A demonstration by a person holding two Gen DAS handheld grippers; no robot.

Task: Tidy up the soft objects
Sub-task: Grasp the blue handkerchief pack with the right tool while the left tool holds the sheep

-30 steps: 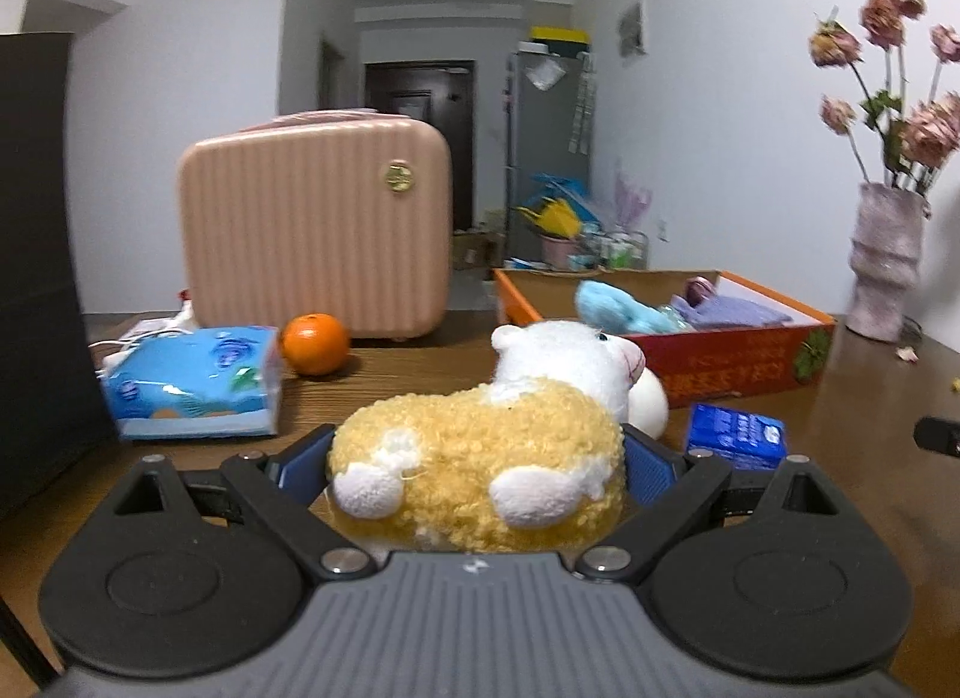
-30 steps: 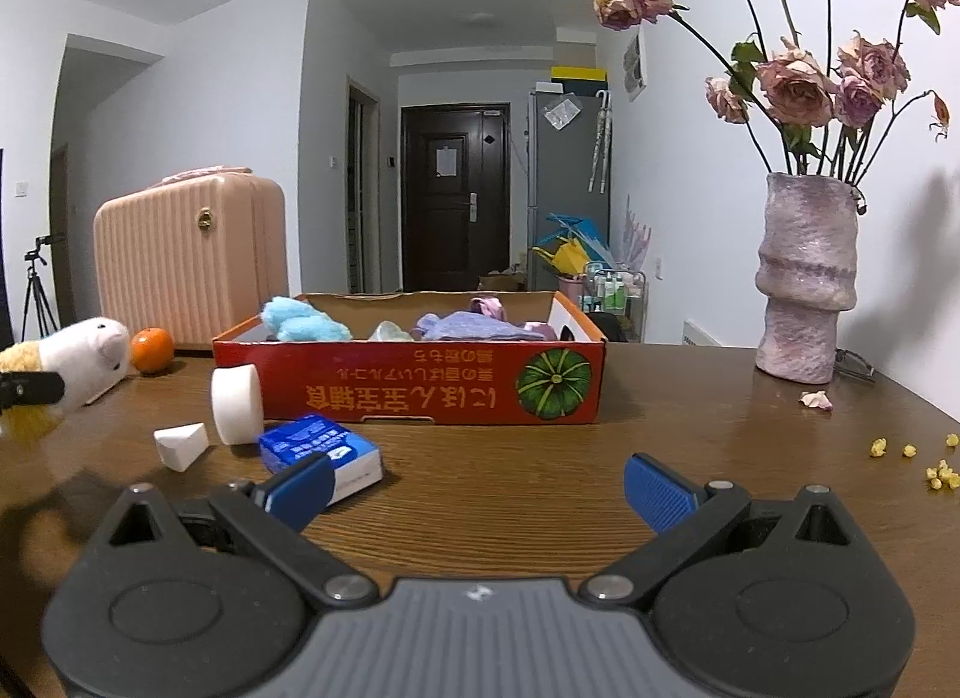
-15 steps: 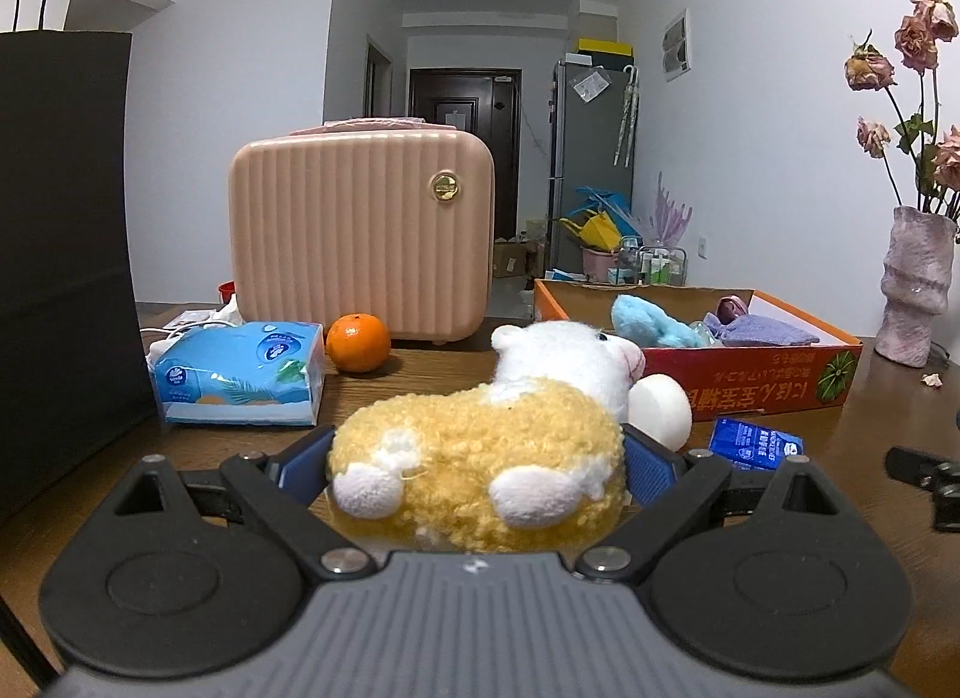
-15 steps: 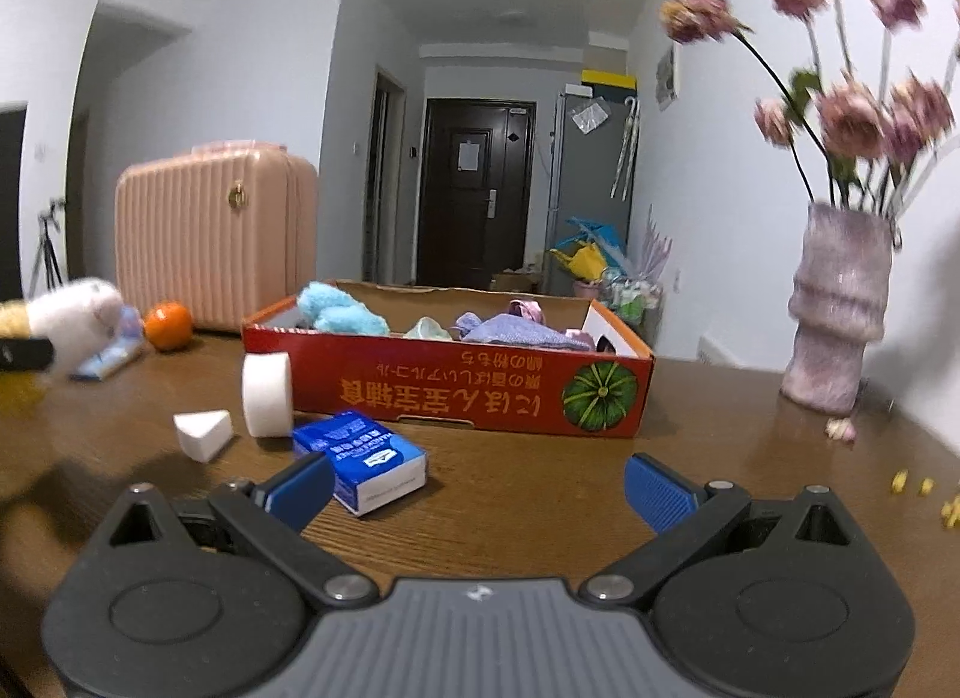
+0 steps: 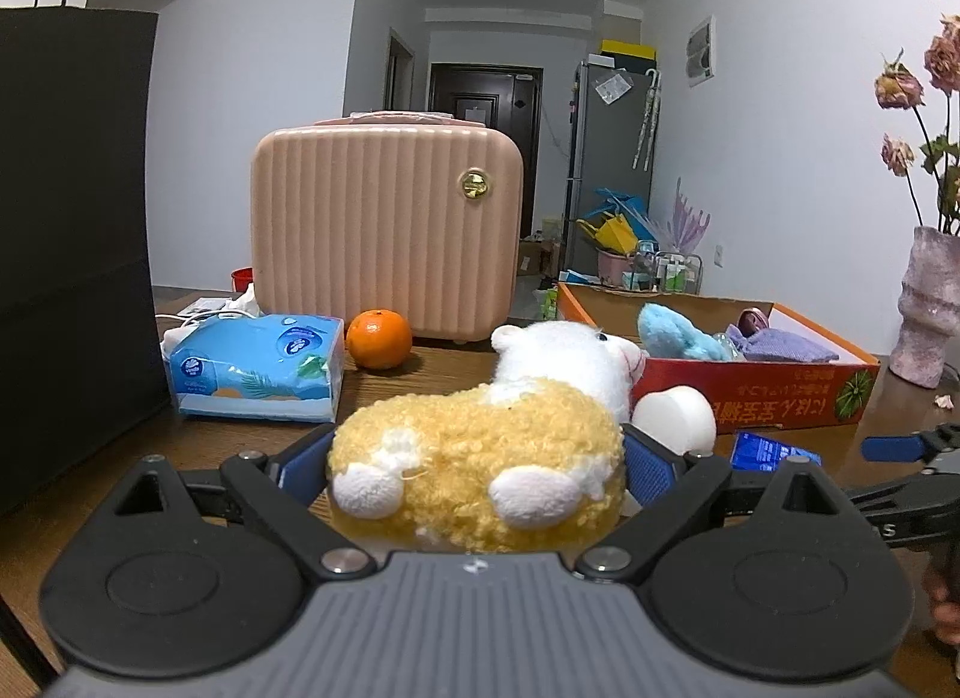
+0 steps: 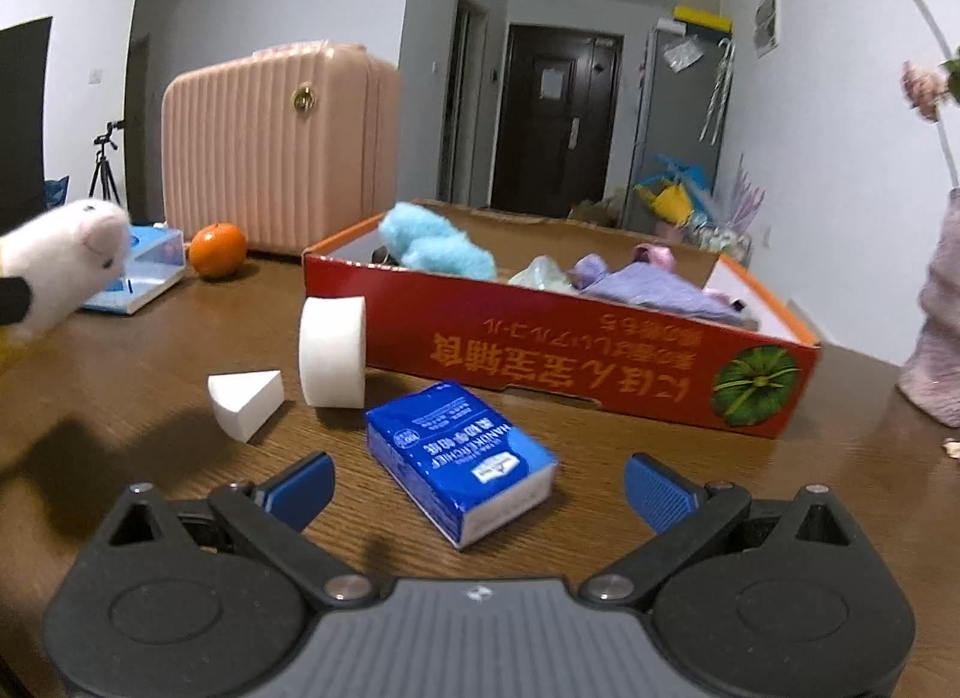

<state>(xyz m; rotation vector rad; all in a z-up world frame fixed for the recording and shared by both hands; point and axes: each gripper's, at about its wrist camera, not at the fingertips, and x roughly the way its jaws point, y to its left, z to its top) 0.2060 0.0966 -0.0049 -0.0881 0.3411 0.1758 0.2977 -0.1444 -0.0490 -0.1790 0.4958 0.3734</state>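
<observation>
Between the blue pads of the left gripper (image 5: 477, 458) sits a plush sheep (image 5: 480, 458) with a yellow curly body and a white head; the jaws are closed in against its flanks, and the fleece bulges out over the pads. It appears to be carried clear of the worktop (image 5: 438, 368), head pointing ahead toward 12 o'clock, which suits a drop into the red cardboard box (image 5: 750, 392) lying at about 2 o'clock. That box already holds a light-blue plush (image 5: 678, 332) and a lilac cloth (image 5: 780, 347), so it looks like the collecting place for soft things.

At the right gripper (image 6: 477, 488), the jaws stand wide apart with nothing between them. They straddle a blue tissue packet (image 6: 462, 458) lying flat just ahead at 12 o'clock, likely lined up for the next pick. A white sponge cylinder (image 6: 333, 353) stands touching the box wall at 11 o'clock, with a white sponge wedge (image 6: 246, 398) just beside it at 10 o'clock; both probably await sorting. An orange (image 6: 217, 242) and a pink ribbed case (image 6: 276, 152) stand farther back.
</observation>
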